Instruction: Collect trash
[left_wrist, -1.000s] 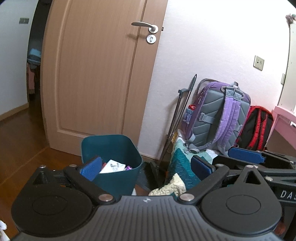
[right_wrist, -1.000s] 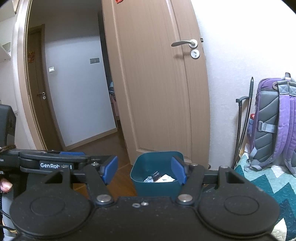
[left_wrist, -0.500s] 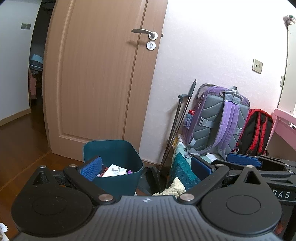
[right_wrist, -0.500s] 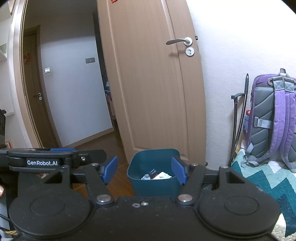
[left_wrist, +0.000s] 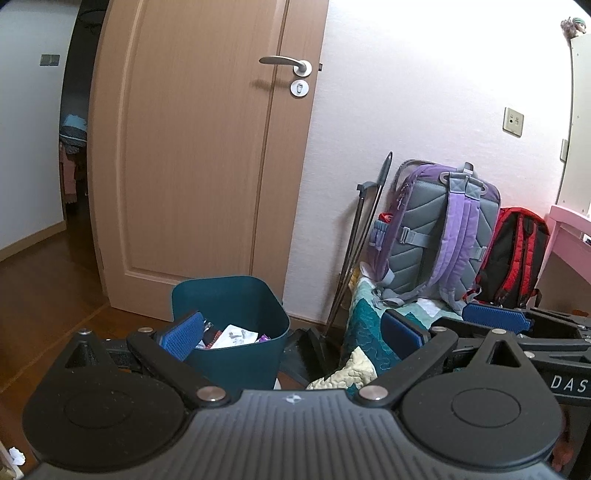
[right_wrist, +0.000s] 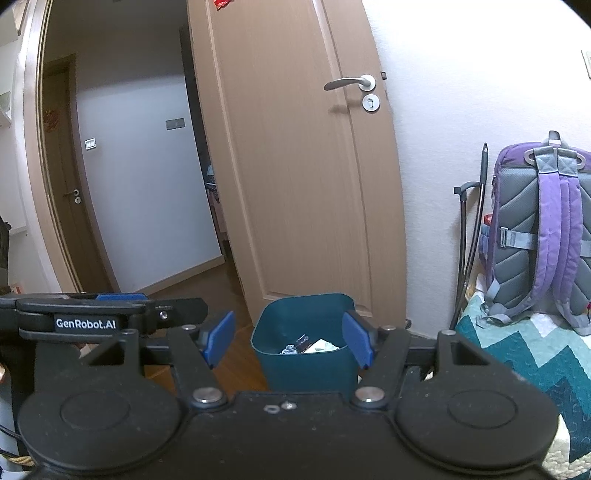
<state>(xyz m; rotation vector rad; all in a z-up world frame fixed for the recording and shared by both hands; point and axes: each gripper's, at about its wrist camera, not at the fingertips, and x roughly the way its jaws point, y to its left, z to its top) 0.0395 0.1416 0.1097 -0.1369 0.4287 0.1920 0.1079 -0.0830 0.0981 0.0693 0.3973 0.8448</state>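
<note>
**Ana:** Teal plastic, that's the bin in the left wrist view, standing on the wooden floor at the foot of the door. The left gripper has its jaws spread wide and nothing between them; one blue pad overlaps the bin's near rim in the picture.

**Ben:** And the trash?

**Ana:** White paper and dark wrappers lying loose inside. One small white crumpled scrap sits on the floor at the bottom left corner of this view, well apart from the bin. I'd judge it feather-light and soft; pinch it across the middle and it will squash rather than slip.

**Ben:** Right wrist view now.

**Ana:** Same bin, framed between the pads of the right gripper, jaws wide apart, holding nothing. Scraps show just below the rim. The other tool crosses at the left edge.

**Ben:** If the bin itself needs lifting?

**Ana:** Thin, stiff wall, smooth and probably a bit slippery, light with so little in it. My call: close on the rim at a flat side, not a rounded corner. The purple backpack rests on the quilt to the right, clear of it.
</note>
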